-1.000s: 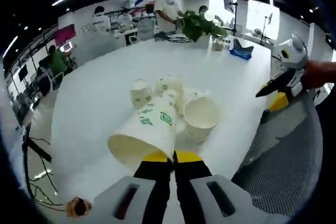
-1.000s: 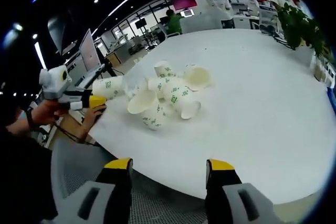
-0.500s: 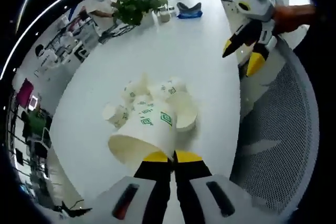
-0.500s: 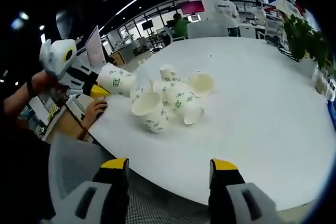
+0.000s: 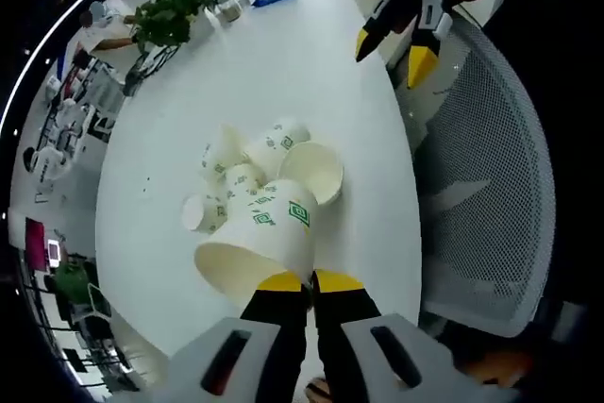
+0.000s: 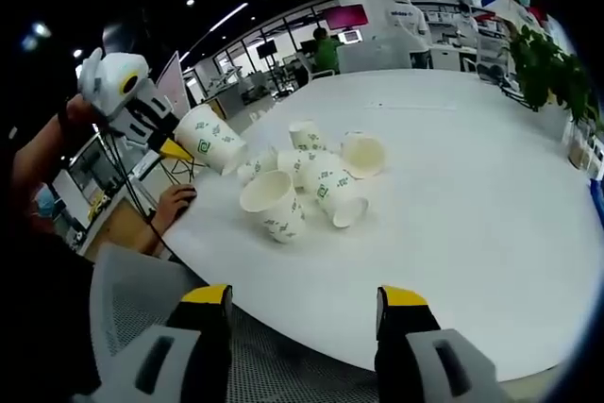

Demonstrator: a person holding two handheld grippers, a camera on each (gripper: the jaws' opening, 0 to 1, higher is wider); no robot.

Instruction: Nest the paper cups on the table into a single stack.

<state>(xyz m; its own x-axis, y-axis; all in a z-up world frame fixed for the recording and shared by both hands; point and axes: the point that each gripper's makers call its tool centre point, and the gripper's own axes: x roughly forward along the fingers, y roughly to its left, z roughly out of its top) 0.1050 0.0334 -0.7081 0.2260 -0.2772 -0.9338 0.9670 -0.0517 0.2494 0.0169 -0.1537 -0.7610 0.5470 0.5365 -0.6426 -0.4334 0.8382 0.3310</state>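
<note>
Here, in the left gripper view, the left gripper (image 5: 309, 280) has its yellow-tipped jaws pinched together on the wall of a held paper cup (image 5: 257, 238), which lies tilted with its open mouth toward the lower left. Beyond it, the pile of loose cups (image 5: 260, 172) sits on the white table (image 5: 283, 54), tumbled on their sides and touching one another; one open cup (image 5: 312, 171) faces the camera. The right gripper (image 5: 396, 40) shows at the upper right, above the table edge by a mesh chair (image 5: 481, 186). In the right gripper view, that gripper (image 6: 302, 304) has jaws spread wide with nothing between them, well short of the pile (image 6: 307, 181). The left gripper (image 6: 127, 96) enters from the left, carrying its cup (image 6: 209, 139) just beside the pile. Judgement: thin paper, very light, easily crushed and prone to roll; best gripped gently across the rim wall, where the rolled lip stiffens it.
</note>
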